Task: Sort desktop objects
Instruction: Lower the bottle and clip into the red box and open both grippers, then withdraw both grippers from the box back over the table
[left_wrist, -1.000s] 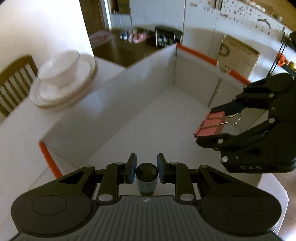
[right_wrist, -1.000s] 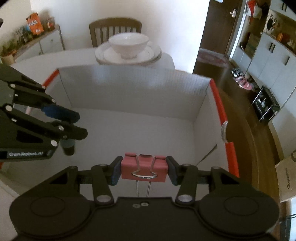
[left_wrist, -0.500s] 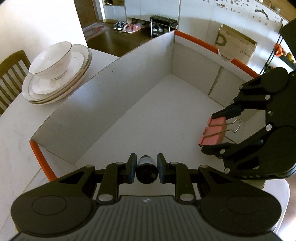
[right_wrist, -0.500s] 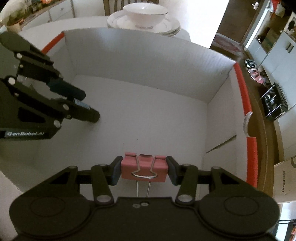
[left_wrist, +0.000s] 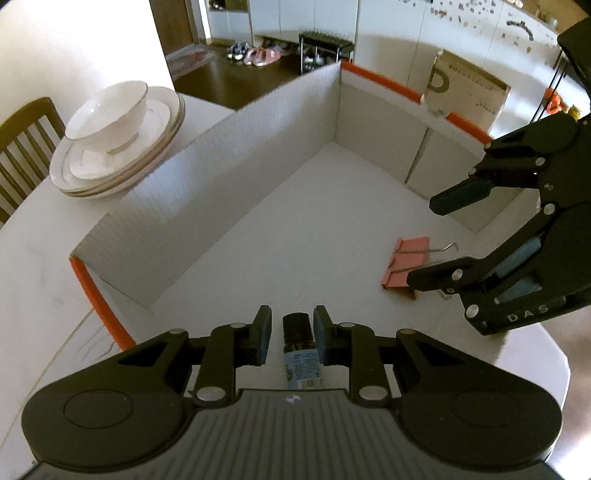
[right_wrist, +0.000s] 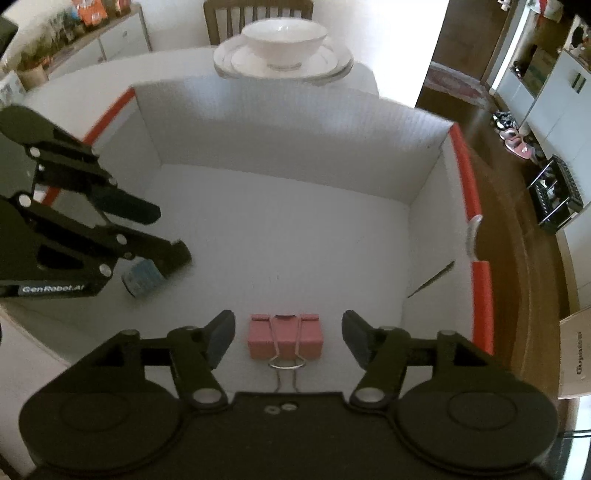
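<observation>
1. The white box (right_wrist: 295, 122), with orange-edged flaps, sits on the desk (left_wrist: 33, 273) and fills the ground ahead of both claws; both task things lie on its floor.
2. The stack of plates with a bowl (right_wrist: 284, 37) stands on the desk beyond the far wall, well apart from either claw.
3. The right claw (right_wrist: 288, 332) is spread wide and grips nothing. The pink binder clip (right_wrist: 285, 336) lies flat between its fingers, touching neither.
4. The left claw (left_wrist: 291, 332) is narrow. The small dark bottle (left_wrist: 300, 350) lies on its side between the fingers with a slim gap at each side, so it looks released.
5. Handling, as a judgement: the clip is light, stiff metal, best pinched across its flat body, not the springy wire loops. The bottle is light, probably glass, round and apt to roll; grip it across the body near the label.
6. Only the left view shows the bottle's cap and label and the gaps beside it. From the right it is a blurred blue patch under the left claw. Only the right view shows the clip lying clear of both fingers.
</observation>
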